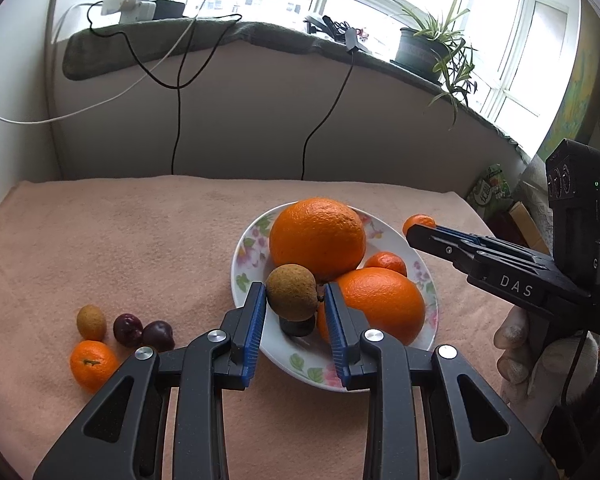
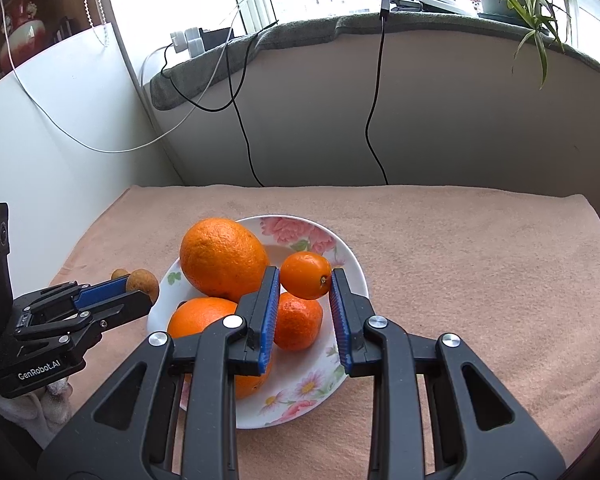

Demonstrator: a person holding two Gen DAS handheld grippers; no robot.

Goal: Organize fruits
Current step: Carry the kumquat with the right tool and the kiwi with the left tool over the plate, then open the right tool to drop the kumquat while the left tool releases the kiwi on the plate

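Note:
In the left wrist view my left gripper is shut on a round brown fruit, held over the near edge of a flowered plate. The plate holds two big oranges, a small mandarin and a dark fruit. The right wrist view shows my right gripper shut on a small orange fruit above the plate, over a mandarin. My left gripper shows at the left there.
On the pink cloth left of the plate lie a brown fruit, two dark red fruits and a mandarin. A wall with hanging cables rises behind the table. A gloved hand holds the right gripper.

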